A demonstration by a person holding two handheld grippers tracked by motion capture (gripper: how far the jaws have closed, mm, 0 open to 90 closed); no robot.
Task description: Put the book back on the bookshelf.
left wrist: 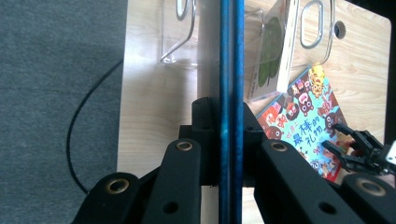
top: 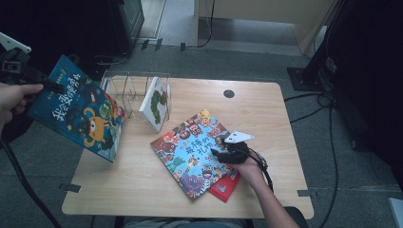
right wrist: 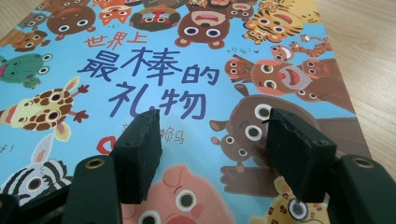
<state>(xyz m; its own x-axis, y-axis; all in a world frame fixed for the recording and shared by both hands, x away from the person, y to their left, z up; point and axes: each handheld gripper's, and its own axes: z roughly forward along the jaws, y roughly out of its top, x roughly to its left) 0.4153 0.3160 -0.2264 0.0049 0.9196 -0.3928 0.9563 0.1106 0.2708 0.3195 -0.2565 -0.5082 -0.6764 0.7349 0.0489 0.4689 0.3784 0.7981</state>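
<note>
Pale wood table point(top: 266, 114) on grey carpet carries a clear acrylic rack point(top: 128, 88) at upper left of the high view. Beside it, the left gripper point(left wrist: 229, 140) pinches a dark-blue monster picture book point(top: 78, 107) by its edge, lifted and tilted. Judged: square the book upright, then lower it into an open slot. The right gripper point(right wrist: 210, 140), jaws spread, hovers over the animal-cover book point(right wrist: 187, 70).

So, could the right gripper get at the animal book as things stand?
Probably yes. The right gripper hovers open right above the animal book, which lies flat on the table with nothing on its cover; its fingers straddle bare cover.
</note>
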